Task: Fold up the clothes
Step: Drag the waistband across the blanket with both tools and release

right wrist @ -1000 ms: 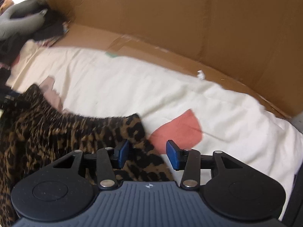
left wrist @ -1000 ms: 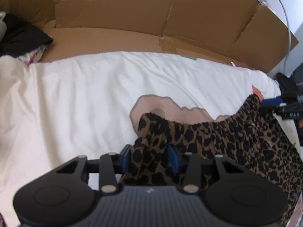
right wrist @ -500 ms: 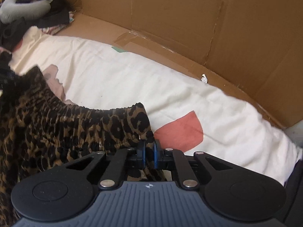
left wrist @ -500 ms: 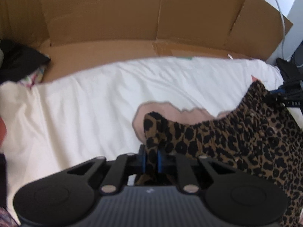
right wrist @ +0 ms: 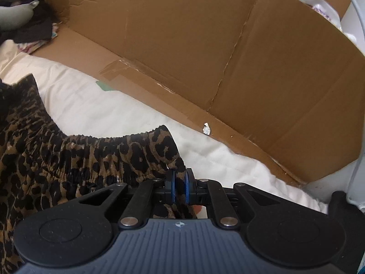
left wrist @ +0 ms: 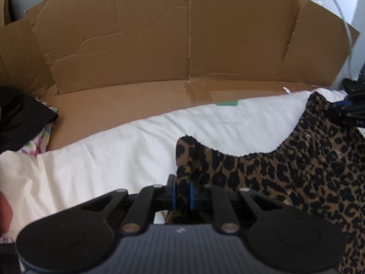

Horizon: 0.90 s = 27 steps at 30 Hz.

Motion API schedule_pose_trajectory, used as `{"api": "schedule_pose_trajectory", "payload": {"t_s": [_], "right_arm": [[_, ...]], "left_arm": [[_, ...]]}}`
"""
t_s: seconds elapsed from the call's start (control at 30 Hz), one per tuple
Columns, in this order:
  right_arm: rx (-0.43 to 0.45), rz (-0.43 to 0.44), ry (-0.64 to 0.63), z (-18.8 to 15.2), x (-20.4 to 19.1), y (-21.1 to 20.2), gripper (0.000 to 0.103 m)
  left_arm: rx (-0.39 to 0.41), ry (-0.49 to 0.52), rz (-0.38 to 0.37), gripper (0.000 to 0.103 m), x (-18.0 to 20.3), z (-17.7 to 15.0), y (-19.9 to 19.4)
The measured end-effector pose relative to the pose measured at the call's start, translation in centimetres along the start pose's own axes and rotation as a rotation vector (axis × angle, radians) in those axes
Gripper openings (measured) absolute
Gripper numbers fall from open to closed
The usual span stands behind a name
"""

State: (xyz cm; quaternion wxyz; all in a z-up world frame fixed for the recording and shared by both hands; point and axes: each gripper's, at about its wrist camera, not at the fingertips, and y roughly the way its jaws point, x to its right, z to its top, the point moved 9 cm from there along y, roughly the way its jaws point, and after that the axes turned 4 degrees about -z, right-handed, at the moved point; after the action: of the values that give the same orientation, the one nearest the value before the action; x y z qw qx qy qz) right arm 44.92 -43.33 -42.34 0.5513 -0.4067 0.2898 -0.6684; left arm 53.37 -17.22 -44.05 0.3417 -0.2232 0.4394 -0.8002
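Each hand-held gripper [left wrist: 181,194] [right wrist: 179,190] pinches the leopard-print garment [left wrist: 285,178].

Leopard-print brown-and-black garment [left wrist: 296,171]: lower part cut off by bottom and right edges, more hidden under black gripper body; garment type cannot tell.
Fabric pinched between blue pads [right wrist: 174,188]: contact area hidden.
Black fabric pile [left wrist: 20,118] at left: cut by edge, item unclear.
Grey rounded soft object [right wrist: 16,11] in top-left corner: partly out of picture, identity unclear.
Small white scrap [right wrist: 206,129] on brown cardboard [right wrist: 182,45]: too small to tell.
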Motion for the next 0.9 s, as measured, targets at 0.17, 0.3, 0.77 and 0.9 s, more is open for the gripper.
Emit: {"api": "schedule_pose_trajectory", "payload": {"t_s": [0.17,0.3,0.77,0.9], "right_arm": [[-0.091,0.005,0.007,-2.5,0.0,1.8,0.032],[-0.071,0.038,0.084,-3.6,1.5,1.3,0.04],[0.079,0.128,0.153,-3.9,2.5,-7.6,0.04],[0.071,0.186,0.157,-5.0,1.4,-9.5,0.042]], "left_arm": [[-0.012,-0.028,0.079,0.058,-1.2,-0.9,0.8],[-0.015,-0.078,0.073,0.06,-2.7,-1.4,-0.6],[-0.043,-0.132,0.135,0.066,-3.7,-9.0,-9.4],[-0.075,-0.199,0.14,0.066,-4.1,-11.9,-12.6]]}}
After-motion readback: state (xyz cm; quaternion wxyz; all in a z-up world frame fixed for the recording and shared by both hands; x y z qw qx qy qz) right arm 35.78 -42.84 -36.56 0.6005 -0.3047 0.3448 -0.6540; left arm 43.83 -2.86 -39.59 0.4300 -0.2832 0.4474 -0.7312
